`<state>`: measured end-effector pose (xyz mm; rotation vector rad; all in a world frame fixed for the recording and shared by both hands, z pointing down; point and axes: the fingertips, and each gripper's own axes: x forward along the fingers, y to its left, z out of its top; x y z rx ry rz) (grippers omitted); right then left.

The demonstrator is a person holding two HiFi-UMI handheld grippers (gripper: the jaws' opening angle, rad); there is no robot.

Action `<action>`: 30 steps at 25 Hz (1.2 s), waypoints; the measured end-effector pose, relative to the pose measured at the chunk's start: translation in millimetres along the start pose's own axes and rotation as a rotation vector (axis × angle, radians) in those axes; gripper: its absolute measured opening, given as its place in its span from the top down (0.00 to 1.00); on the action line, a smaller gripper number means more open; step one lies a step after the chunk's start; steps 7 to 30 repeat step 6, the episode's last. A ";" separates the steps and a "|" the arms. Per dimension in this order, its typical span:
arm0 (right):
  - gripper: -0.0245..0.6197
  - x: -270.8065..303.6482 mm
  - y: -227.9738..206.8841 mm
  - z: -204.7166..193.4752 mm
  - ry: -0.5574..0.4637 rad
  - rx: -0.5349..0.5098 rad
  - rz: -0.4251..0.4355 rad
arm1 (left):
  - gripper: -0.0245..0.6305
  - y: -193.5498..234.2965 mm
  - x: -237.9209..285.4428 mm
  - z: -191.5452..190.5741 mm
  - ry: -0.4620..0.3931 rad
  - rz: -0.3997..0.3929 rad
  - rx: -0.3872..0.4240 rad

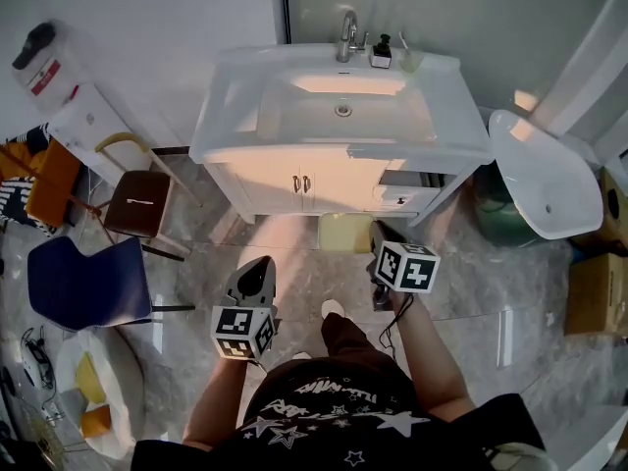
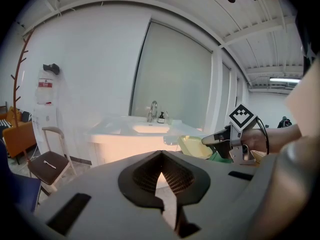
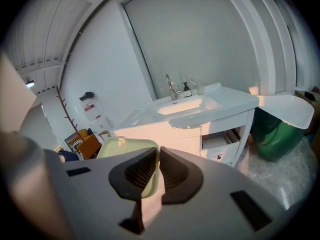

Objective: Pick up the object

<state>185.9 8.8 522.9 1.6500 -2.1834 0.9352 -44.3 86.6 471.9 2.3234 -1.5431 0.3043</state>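
Note:
A pale yellow-green shallow dish (image 1: 343, 234) hangs above the floor in front of the sink cabinet, and my right gripper (image 1: 378, 235) is shut on its near right rim. The right gripper view shows the dish (image 3: 122, 150) sticking out to the left of the jaws, with my right gripper (image 3: 156, 153) pinching its edge. My left gripper (image 1: 257, 275) is lower left of the dish, apart from it, shut with nothing held. In the left gripper view the jaws of my left gripper (image 2: 161, 159) meet at the tip. The dish (image 2: 194, 146) and the right gripper (image 2: 212, 140) appear ahead to the right.
A white sink cabinet (image 1: 339, 155) with a tap (image 1: 347, 35) stands ahead; a drawer (image 1: 412, 180) on its right side is open. A loose white basin (image 1: 545, 175) leans at the right over a green bin (image 1: 505, 214). A brown stool (image 1: 137, 202) and a blue chair (image 1: 88, 283) stand at the left.

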 end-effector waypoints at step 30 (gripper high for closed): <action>0.91 -41.4 10.8 -34.0 -0.008 0.007 -0.023 | 0.94 -10.9 -36.8 -21.8 0.001 -0.027 0.009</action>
